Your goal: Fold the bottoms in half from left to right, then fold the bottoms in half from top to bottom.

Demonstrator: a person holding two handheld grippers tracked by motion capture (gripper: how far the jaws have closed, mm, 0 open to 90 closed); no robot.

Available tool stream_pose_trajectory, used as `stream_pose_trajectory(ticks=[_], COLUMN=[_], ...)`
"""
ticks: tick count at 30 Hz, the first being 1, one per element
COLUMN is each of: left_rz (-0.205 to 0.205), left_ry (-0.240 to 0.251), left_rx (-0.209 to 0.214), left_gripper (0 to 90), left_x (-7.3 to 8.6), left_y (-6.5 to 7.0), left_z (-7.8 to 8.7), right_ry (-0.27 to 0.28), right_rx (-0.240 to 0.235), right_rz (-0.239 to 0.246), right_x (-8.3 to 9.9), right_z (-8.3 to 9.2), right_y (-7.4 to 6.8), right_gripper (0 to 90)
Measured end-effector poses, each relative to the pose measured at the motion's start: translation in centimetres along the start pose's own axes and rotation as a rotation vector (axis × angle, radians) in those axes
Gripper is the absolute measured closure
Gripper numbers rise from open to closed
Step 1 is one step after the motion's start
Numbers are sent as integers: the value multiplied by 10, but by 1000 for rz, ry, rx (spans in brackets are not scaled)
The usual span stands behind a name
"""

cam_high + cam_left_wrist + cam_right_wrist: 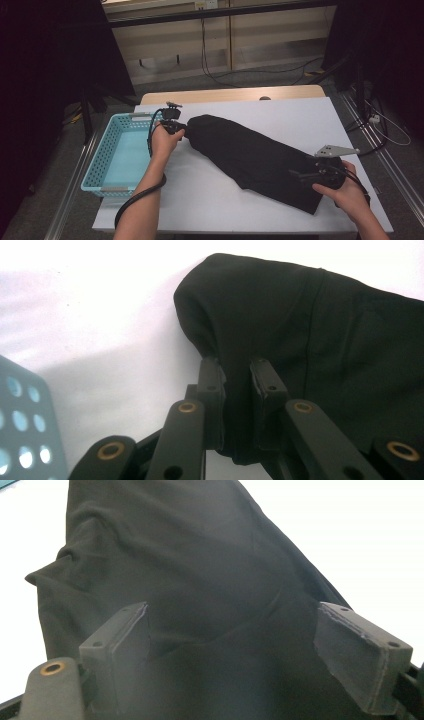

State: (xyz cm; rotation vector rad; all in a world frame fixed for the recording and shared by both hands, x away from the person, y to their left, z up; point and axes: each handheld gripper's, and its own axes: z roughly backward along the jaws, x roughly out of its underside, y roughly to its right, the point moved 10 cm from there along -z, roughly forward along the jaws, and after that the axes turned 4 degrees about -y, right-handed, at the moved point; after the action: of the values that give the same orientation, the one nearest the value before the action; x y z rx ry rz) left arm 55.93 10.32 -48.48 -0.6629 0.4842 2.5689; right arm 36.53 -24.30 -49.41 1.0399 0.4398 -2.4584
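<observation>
The black cloth [255,160] lies folded into a long bundle slanting across the white table [280,115], its far end pointing toward the blue basket [107,150] that sits at the table's left edge, its near end at the person's right. The left gripper [181,131] has its jaws nipped together on a fold at the basket end; in the left gripper view the pads [210,375] pinch a thick ridge of fabric [300,355] and that end stands a little proud of the table. The right gripper [306,175] rests at the other end with its jaws spread wide; in the right gripper view the two pads [120,635] sit well apart over the cloth [200,580] and press on nothing. The step in hand looks like moving the bundle toward the basket, and doing it well likely depends on the right side: its jaws should take in every layer of the fold before closing, or the lower layers will sag and the bundle will come undone. Both ends should then rise together, level, high enough to clear the basket's rim. The left pinch sits near the edge of its fold, so a sharp tug could slip it free.
</observation>
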Motion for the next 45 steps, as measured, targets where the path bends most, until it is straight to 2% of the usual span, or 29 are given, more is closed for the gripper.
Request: stream_pose_trajectory(ticks=[9, 20, 31, 33, 35, 39, 40, 45], left_rz=[4, 3, 13, 16, 17, 5, 6, -46], left_ry=[-7, -3, 10, 19, 22, 25, 37, 45], left_rx=[3, -10, -55, -69, -101, -93, -89, -61], left_gripper=[781, 782, 781, 781, 782, 781, 781, 781], left_x=[0, -8, -17, -20, -23, -27, -28, -27], left_y=[-4, -7, -24, -31, -37, -35, -33, -14], left_z=[4, 14, 30, 35, 40, 45, 46, 41], right_ry=[0, 1, 8, 6, 8, 5, 4, 2], right_rx=[-8, -6, -9, -10, -12, -12, -12, -13], right_rz=[4, 3, 5, 6, 11, 12, 13, 16], right_x=[-1, -1, -2, -2, -1, -1, -1, -1], right_z=[-2, -1, 1, 1, 1, 0, 0, -1], right_y=[-3, -2, -2, -2, -3, -2, -2, -4], right_gripper=[148, 147, 145, 144, 143, 143, 143, 143])
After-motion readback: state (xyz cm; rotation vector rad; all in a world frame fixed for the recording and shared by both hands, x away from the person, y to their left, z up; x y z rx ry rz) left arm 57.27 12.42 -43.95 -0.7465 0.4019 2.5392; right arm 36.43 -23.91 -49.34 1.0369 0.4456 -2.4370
